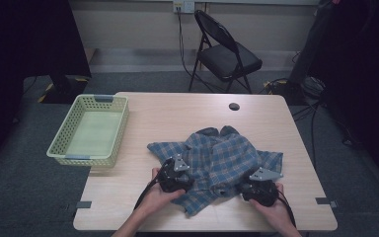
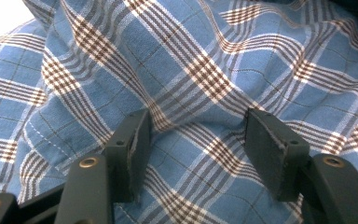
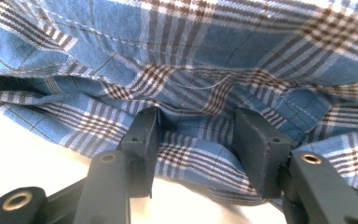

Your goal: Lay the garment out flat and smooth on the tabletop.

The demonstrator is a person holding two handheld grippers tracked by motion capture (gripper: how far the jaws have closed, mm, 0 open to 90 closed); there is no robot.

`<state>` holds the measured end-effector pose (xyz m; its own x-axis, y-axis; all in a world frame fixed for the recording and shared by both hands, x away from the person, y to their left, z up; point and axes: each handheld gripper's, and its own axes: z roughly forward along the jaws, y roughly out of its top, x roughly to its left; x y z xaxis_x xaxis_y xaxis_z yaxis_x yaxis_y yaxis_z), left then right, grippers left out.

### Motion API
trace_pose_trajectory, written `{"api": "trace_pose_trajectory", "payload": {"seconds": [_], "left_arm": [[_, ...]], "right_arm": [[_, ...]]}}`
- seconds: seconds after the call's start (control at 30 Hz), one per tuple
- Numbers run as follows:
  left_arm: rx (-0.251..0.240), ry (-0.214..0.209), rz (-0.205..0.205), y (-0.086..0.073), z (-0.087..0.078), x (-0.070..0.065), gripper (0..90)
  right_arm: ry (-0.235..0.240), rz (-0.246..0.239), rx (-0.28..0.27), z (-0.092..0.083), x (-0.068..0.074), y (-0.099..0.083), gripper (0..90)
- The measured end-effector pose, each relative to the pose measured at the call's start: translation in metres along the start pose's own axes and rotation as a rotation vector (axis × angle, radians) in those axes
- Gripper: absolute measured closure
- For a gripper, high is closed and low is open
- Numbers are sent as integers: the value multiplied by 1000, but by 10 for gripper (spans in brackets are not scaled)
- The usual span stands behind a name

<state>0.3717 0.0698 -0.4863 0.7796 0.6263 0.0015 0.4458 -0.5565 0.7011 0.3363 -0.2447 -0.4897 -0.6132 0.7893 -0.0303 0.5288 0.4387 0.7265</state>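
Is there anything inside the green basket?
No, the green basket at the table's left edge shows a bare bottom in the high view, and the plaid shirt lies on the table.

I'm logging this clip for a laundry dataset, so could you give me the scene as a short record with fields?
garment: blue plaid shirt, crumpled, on the near half of the table
surface: light wooden table
container: pale green basket at the table's left edge, nothing in it
left gripper: jaws open, cloth lying between them, at the shirt's near left part
right gripper: jaws open, straddling the shirt's near edge
hands: one on each gripper, coming in from the bottom
background: black folding chair beyond the table
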Motion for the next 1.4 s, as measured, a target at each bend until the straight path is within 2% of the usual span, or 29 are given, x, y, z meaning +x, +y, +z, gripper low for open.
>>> {"api": "trace_pose_trajectory", "payload": {"seconds": [0.13,0.17,0.3,0.4,0.47,0.6,0.7,0.77,0.9,0.97,1.0,1.03,1.13,1.17,1.27,1.4], "left_arm": [[-18,4,10,-5,-3,-6,405],[-24,3,12,-5,-2,-5,402],[-51,3,6,-7,0,-4,393],[-53,3,10,-7,0,-3,391],[-55,3,8,-7,1,-3,390],[-58,3,8,-7,1,-3,388],[-57,5,9,-7,1,-3,388],[-57,5,9,-7,1,-3,388],[-56,4,9,-7,1,-3,388],[-56,3,7,-7,1,-3,388],[-56,3,7,-7,1,-3,388],[-56,4,7,-7,1,-3,388],[-56,4,9,-7,1,-3,388],[-57,4,10,-7,1,-3,388],[-60,3,9,-7,1,-2,388],[-62,4,7,-8,1,-3,388]], "right_arm": [[12,-22,30,-15,7,-5,496],[22,-2,17,-21,5,-3,455],[34,64,-92,-47,-12,4,422],[28,86,-137,-58,-19,11,395],[26,83,-167,-62,-19,17,375],[57,40,-191,-59,-8,31,321],[21,-26,-183,-45,2,36,313],[32,-20,-154,-30,0,36,308],[28,-10,-93,-7,-5,25,371],[19,-1,-72,0,-6,19,466],[19,-1,-72,0,-6,19,466],[5,-11,-59,0,-6,19,614],[4,-10,-71,-4,-5,19,767],[0,-5,-83,-6,-5,19,791],[0,6,-110,-14,-6,20,820],[-14,18,-150,-35,-11,21,829]]}}
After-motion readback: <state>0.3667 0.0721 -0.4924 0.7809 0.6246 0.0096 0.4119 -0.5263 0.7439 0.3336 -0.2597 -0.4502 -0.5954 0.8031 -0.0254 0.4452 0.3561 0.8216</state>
